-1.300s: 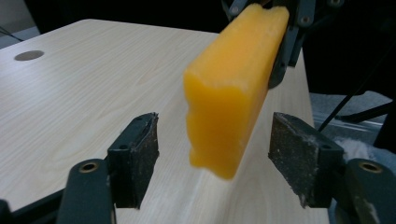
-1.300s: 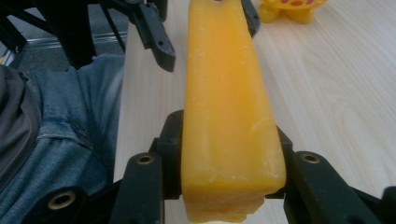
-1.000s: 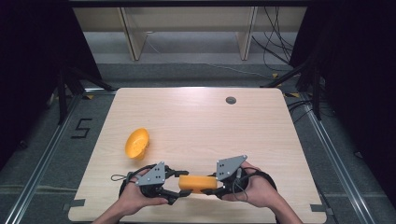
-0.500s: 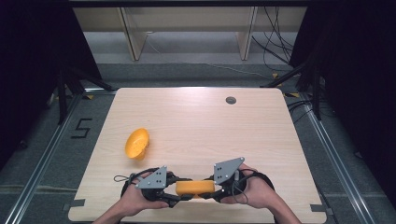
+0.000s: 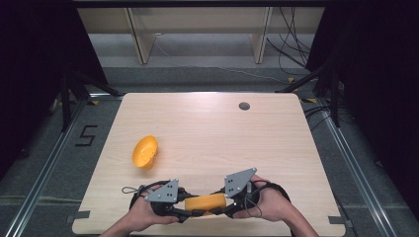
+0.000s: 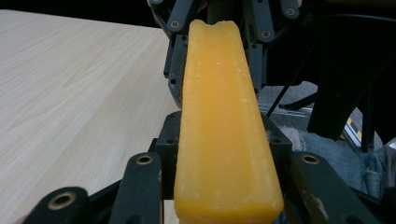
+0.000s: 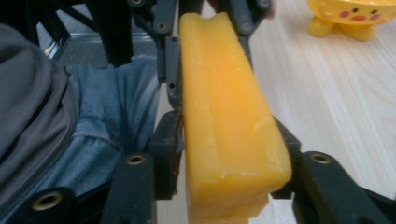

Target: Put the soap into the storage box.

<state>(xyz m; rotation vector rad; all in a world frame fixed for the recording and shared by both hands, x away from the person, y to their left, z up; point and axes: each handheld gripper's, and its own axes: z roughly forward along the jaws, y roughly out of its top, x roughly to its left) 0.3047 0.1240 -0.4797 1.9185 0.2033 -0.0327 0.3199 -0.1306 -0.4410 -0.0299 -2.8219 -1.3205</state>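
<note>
Both grippers were closed on one orange bar (image 5: 205, 202): the left gripper (image 5: 180, 210) clamped its left end and the right gripper (image 5: 228, 203) its right end, so the bar's long axis ran between the two sets of jaws, parallel to the table's (image 5: 276, 143) near edge and just above it, with neither hand nearer than the other. The left gripper view showed the bar (image 6: 224, 121) running straight from its own jaws into the opposite jaws. The right gripper view added a yellow toy (image 7: 350, 16) with a painted face standing on the table beyond, seen from above toward the left edge.
</note>
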